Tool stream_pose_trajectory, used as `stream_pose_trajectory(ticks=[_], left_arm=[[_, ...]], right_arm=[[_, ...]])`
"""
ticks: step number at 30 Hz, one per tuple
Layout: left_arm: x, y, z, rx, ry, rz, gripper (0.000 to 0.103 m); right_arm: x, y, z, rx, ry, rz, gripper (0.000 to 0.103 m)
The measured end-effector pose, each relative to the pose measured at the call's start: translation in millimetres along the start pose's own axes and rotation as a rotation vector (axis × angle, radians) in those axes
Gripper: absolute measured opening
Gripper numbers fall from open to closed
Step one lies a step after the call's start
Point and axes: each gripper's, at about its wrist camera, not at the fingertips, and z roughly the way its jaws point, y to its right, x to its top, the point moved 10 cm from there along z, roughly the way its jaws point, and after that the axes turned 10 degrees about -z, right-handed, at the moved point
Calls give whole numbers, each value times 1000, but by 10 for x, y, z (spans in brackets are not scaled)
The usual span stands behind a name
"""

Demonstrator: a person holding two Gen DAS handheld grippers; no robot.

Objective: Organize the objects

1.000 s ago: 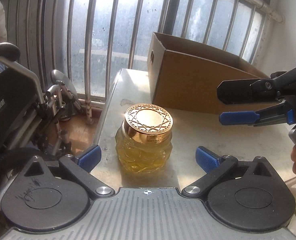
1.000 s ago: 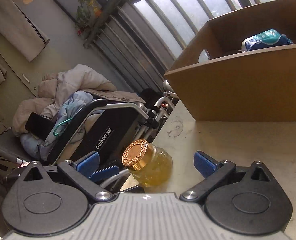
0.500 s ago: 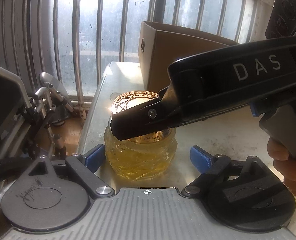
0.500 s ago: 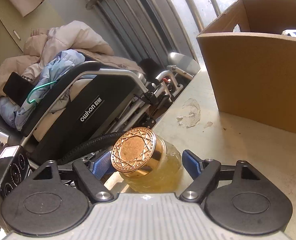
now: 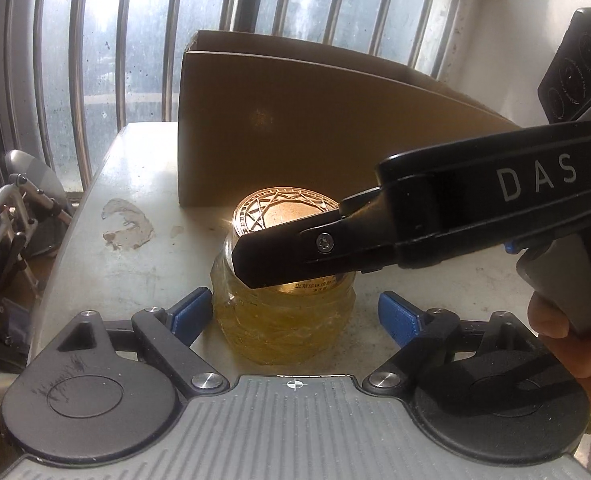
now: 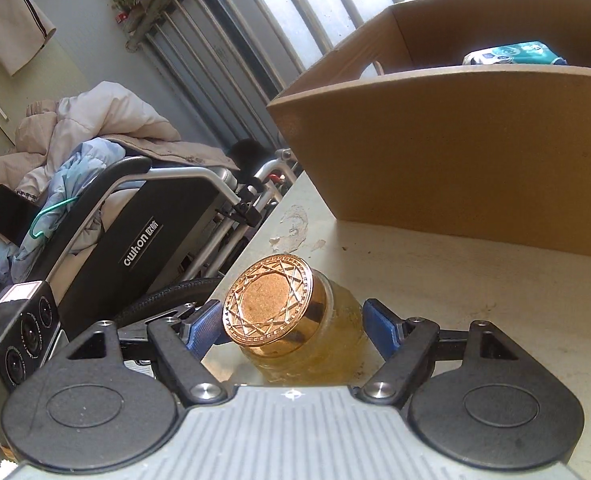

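In the left wrist view, the jar (image 5: 283, 320) of yellow liquid stood on the pale tabletop (image 5: 135, 272) at the lower centre of the frame, just in front of the cardboard box (image 5: 295, 120). The left gripper (image 5: 293, 314) had the jar's glass body between its blue pads and its jaws were closing. The pad on the left of the frame sat right against the glass, while the pad on the right still showed a gap. The right gripper (image 5: 279, 256) reached in from the right edge, one black finger lying across the near side of the gold lid (image 5: 283, 210); its other finger was hidden. A hand (image 5: 575, 344) gripped its handle at the lower right. A barred window (image 5: 135, 40) filled the top, and part of a wheelchair (image 5: 7, 240) showed at the left edge.

In the right wrist view, the jar (image 6: 335, 332) appeared tilted at the lower centre, the star-patterned lid (image 6: 271, 300) facing the camera. The right gripper (image 6: 291, 322) looked clamped on it, one blue pad against the lid's rim and the other against the glass. The box (image 6: 435, 160) took up the upper right, a blue-green packet (image 6: 511, 54) lying inside. The tabletop (image 6: 495, 300) spread across the right. The wheelchair (image 6: 147, 240), heaped with clothing (image 6: 75, 140), stood at the left.
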Motion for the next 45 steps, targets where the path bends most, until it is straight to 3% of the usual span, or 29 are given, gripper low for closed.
stream_pose_trajectory(ticks=[12, 35, 45], left_arm=[[-49, 419, 179, -35, -33, 85, 87], [-116, 323, 133, -49, 3, 108, 76], [-116, 386, 142, -70, 27, 113, 76]], right_arm=[[-90, 360, -284, -61, 40, 79, 81], [-134, 436, -245, -100, 0, 93, 85], [-132, 449, -221, -93, 6, 97, 86]])
